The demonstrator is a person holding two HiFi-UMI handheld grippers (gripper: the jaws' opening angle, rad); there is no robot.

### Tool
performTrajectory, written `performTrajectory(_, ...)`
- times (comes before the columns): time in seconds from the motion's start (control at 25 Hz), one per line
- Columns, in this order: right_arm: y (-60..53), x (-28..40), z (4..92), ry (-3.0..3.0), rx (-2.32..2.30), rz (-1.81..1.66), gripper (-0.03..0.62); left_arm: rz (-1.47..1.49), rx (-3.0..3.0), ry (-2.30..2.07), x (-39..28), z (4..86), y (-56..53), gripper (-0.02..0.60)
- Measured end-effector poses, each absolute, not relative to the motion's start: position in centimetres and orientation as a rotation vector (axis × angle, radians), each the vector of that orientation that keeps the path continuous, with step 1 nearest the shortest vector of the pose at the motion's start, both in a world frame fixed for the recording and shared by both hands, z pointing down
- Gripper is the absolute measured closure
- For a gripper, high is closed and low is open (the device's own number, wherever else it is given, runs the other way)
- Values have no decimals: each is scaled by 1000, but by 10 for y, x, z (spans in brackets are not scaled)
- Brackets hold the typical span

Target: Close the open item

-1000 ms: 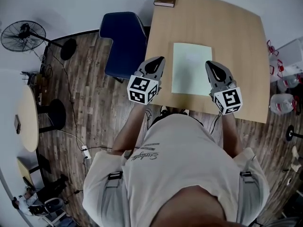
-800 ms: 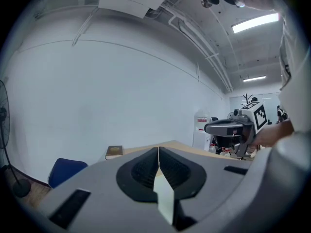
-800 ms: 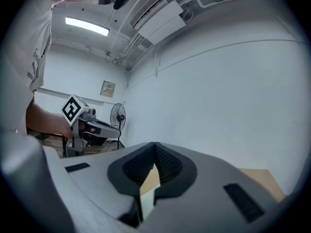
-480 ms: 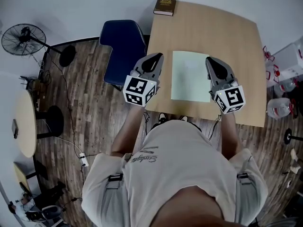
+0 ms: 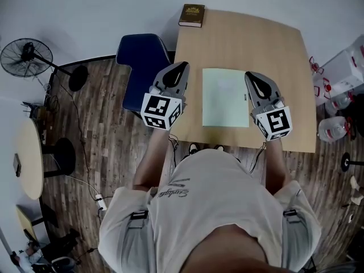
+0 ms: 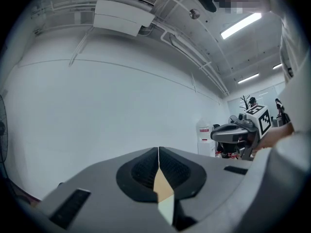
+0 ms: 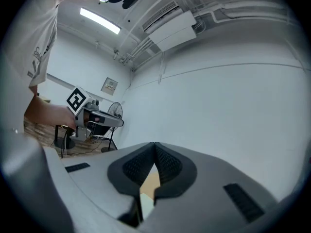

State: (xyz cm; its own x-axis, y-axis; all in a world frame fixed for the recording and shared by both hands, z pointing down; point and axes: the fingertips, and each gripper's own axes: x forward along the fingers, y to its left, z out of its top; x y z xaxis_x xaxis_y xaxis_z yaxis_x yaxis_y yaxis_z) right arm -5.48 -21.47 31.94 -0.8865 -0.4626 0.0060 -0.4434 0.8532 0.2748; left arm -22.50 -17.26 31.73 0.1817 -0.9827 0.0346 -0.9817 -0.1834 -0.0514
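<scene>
Jaws pressed together on both, shut right to the tips, nothing pinched: checked on left gripper [image 6: 158, 150] and right gripper [image 7: 154, 145]. Got a pale green sheet [image 5: 226, 97] lying flat around the middle of the counter [image 5: 267, 44], nearer the 6 o'clock edge. Can't tell whether folder, pad or plain paper, nor whether open. Left gripper parked at 9 o'clock of it, over the counter's edge, apart from the sheet. Right gripper at 3 o'clock, just beside the sheet's edge. Both pointing toward 12 o'clock. Also spotted a brown book [image 5: 191, 15], shut, at the counter's 11 o'clock corner, well apart from the sheet. Off the counter: blue chair [image 5: 142, 61] at 9 o'clock, standing fan [image 5: 25, 56] further out the same way, water jugs [image 5: 335, 127] at 3 o'clock on the wood floor [image 5: 108, 141].
</scene>
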Motion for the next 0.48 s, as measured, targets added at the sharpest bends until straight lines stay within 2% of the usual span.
performTrajectory(0.48,-210,-45,327,-2999,747,-272,600,-97,-2406,2024,-224,325,-169,566)
